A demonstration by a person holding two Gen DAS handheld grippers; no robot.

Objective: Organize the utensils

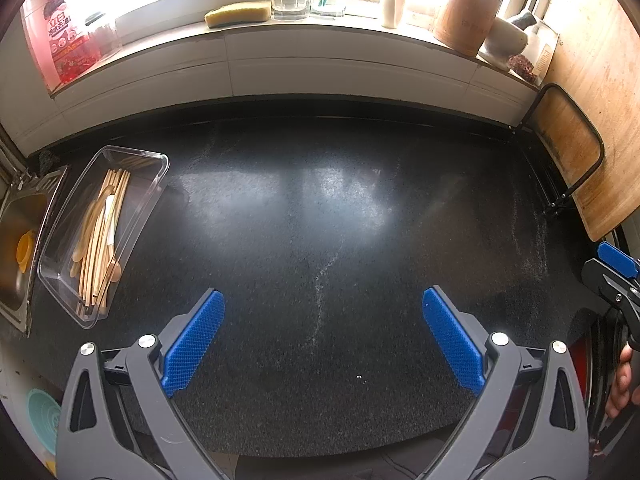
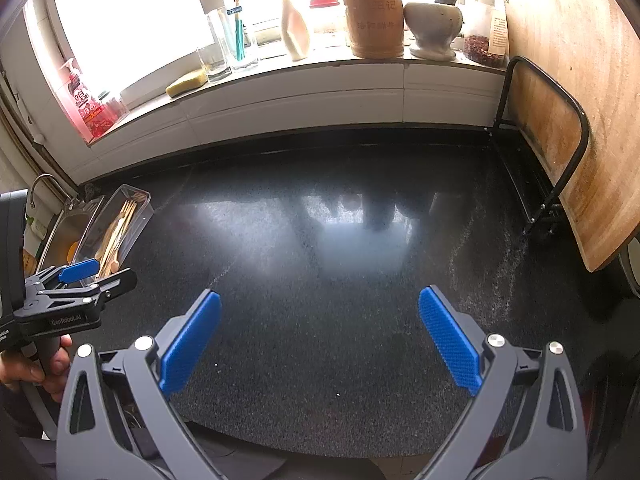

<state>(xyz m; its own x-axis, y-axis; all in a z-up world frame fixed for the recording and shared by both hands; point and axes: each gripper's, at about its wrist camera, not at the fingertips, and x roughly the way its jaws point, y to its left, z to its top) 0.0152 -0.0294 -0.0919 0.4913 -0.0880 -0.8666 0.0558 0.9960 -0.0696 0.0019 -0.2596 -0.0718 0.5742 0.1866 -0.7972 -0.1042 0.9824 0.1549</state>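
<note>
both claws hang over a dark speckled surface (image 1: 320, 220), fingers spread wide, holding nothing. the left claw (image 1: 323, 338) fills the lower frame; a clear tray (image 1: 156, 184) of wooden utensils (image 1: 100, 240) lies at the left edge beside the sink (image 1: 20, 240), long axis running away from the camera. the right claw (image 2: 320, 338) is farther off, so the left looks nearer.
</note>
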